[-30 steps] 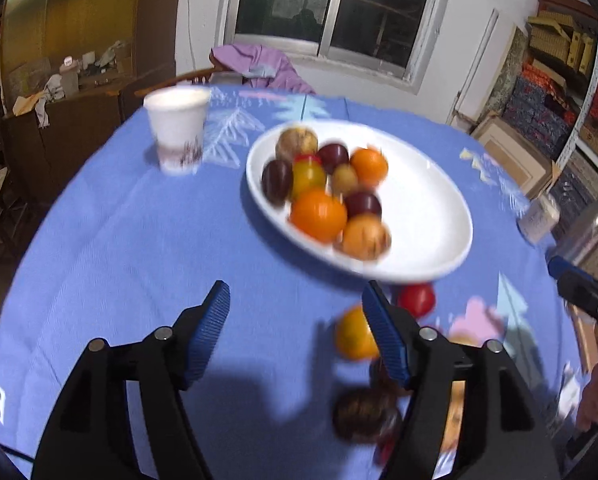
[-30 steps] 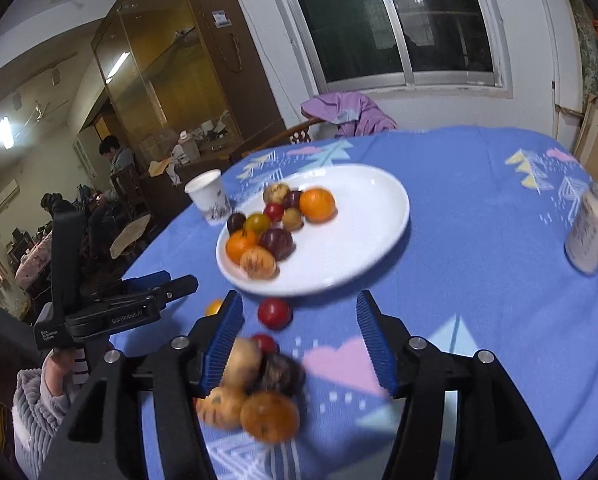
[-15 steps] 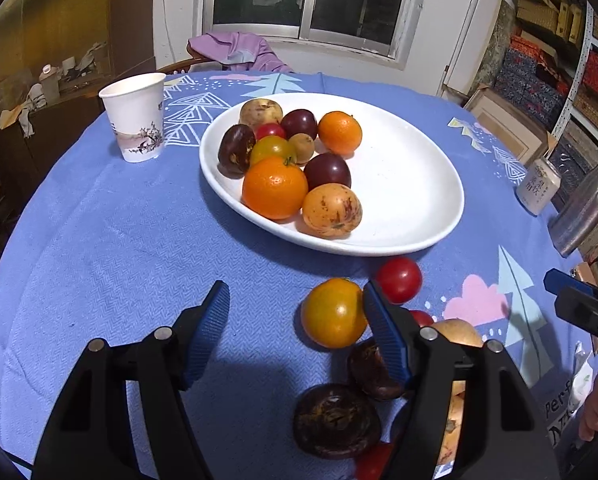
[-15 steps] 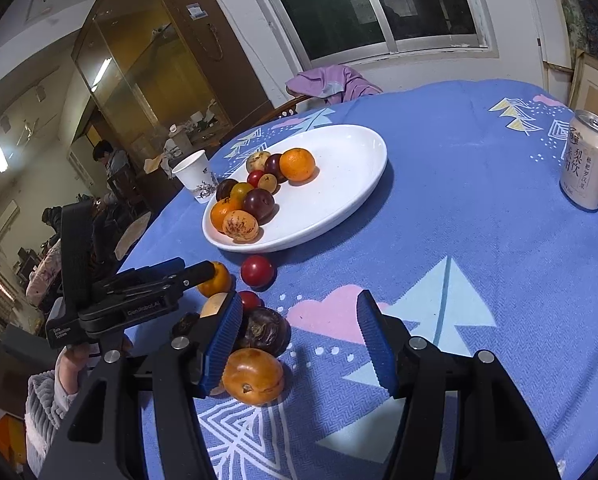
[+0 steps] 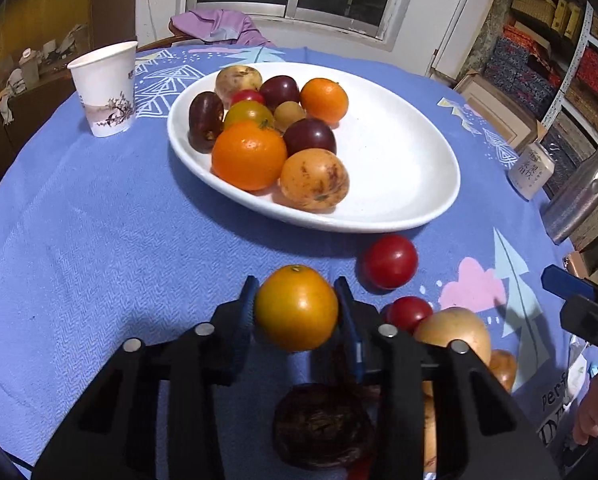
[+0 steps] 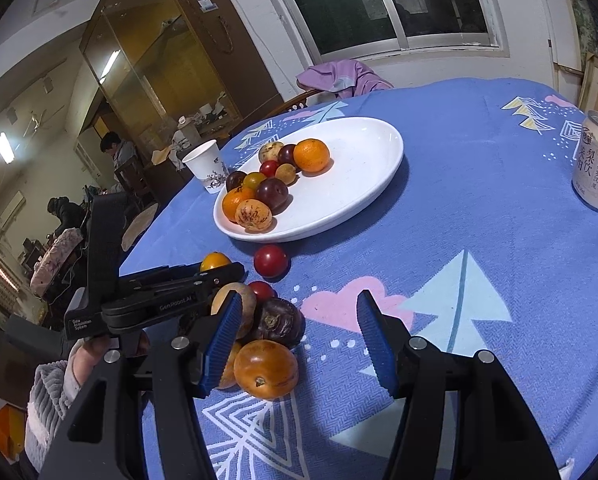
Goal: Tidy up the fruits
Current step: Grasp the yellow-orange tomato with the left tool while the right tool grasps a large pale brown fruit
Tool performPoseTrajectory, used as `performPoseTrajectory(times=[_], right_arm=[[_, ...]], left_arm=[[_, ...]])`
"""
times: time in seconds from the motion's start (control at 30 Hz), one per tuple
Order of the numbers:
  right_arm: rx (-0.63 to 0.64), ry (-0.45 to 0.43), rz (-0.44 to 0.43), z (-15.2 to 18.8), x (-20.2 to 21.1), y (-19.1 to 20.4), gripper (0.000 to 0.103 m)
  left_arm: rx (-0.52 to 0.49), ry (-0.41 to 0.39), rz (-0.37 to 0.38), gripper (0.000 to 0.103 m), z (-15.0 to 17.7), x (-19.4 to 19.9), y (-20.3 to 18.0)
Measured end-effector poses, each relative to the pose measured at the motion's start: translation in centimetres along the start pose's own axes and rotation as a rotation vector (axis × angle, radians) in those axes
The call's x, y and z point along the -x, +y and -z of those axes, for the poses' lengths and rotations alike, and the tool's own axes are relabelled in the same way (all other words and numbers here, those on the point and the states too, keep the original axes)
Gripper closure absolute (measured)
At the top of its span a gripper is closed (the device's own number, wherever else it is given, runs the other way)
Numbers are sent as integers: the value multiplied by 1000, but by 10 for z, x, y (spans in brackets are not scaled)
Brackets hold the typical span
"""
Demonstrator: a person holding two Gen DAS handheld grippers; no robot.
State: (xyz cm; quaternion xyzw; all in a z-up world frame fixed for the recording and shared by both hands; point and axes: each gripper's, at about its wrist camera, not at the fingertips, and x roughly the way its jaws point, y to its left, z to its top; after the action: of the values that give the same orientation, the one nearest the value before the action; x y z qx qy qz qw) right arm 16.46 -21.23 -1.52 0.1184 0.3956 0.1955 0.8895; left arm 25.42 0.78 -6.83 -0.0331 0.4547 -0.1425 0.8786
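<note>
The left hand-held gripper (image 5: 296, 300) had just closed its jaws on a yellow-orange tomato (image 5: 296, 307), both blue pads pressing its sides, just in front of the white plate (image 5: 399, 168) of fruit on the blue-clothed counter (image 5: 79, 240). The right hand-held gripper (image 6: 299, 336) stood open over the cloth, an orange fruit (image 6: 266, 368) beside its left finger.

We count nine fruits on the one white plate (image 5: 399, 184), seven loose fruits on the tablecloth (image 5: 79, 240), one paper cup (image 5: 105, 88), one drink can (image 6: 597, 166) and two grippers.
</note>
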Motion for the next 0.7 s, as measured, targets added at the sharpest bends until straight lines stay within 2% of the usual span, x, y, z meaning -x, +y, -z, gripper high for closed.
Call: performPoseTrajectory(times=[0.13,0.23,0.37,0.53,0.7], right_arm=[[10,7,0,2,-3,2,43],[16,13,-5,4,-6,6,43],[42,31,-24,4,-14,25,43],[141,67,39,6,-36,60,43],[231,70,112,10,-49,81,43]], left_arm=[[18,11,20,65,5,6,8],[55,-9,3,65,7,16,21],[102,-65,-55,65,5,31,39],[166,-69,-55,65,3,32,57],[167,-79,-44,65,1,34,58]])
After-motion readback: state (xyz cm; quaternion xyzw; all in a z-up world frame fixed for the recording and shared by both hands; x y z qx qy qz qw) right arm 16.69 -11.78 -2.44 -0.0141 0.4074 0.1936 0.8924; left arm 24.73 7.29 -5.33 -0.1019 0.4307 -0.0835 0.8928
